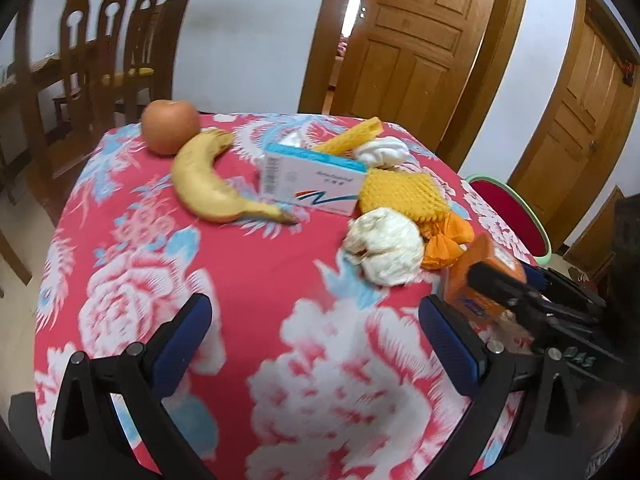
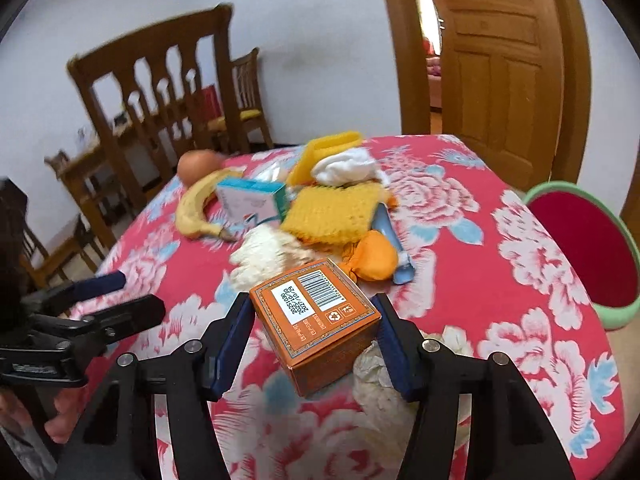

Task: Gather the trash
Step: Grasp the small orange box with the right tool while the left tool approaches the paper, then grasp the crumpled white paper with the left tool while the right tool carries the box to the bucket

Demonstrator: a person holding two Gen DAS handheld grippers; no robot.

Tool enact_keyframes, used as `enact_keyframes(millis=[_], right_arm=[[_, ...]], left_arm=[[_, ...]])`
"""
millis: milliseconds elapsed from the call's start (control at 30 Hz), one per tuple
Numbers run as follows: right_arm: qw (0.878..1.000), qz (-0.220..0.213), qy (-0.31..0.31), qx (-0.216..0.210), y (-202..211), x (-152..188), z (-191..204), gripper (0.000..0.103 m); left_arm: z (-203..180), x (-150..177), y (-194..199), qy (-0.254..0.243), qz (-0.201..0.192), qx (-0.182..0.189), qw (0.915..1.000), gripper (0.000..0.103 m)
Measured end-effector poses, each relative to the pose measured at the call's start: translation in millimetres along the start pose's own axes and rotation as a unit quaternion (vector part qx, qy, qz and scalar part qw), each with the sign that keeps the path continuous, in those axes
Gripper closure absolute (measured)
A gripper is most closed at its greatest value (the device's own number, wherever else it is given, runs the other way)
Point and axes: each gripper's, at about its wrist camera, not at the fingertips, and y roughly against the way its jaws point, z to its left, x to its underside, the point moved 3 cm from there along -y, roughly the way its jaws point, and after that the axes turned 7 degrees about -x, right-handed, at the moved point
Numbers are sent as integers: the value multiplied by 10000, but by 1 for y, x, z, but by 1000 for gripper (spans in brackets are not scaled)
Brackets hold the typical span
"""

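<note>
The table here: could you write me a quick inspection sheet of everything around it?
Surface: table under a red flowered cloth.
Job's things: orange box, crumpled white paper, yellow foam net, orange wrapper, white-blue box.
Clutter: banana, apple.
Tongs: left tongs open, empty; right tongs closed on the orange box.
Cables: nothing seen.
Surroundings: green-rimmed red bin, wooden chairs, doors.

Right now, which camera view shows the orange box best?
The right wrist view. The orange box sits in the middle between the jaws, its barcode label and date sticker plain to see. The left wrist view shows only part of it at the right edge, behind a black finger of the other gripper.
</note>
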Motion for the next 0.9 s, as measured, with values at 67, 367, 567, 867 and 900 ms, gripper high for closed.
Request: enact_keyframes(millis=[67, 367, 567, 867, 900], right_arm=[[9995, -137, -215, -160, 9, -3, -12, 41], [9959, -492, -745, -129, 44, -5, -60, 41], [9930, -638, -995, -26, 62, 0, -84, 41], [9887, -795, -1266, 77, 82, 10, -110, 41], [9887, -783, -1277, 101, 82, 11, -112, 41]], left_arm=[[-9, -7, -6, -45, 47, 49, 10000, 2], [-60, -32, -38, -481, 163, -81, 9987, 2], [-72, -26, -54, -529, 324, -142, 9980, 2], [-48, -23, -62, 196, 513, -85, 9985, 65], [-47, -24, -60, 265, 487, -28, 9985, 70]])
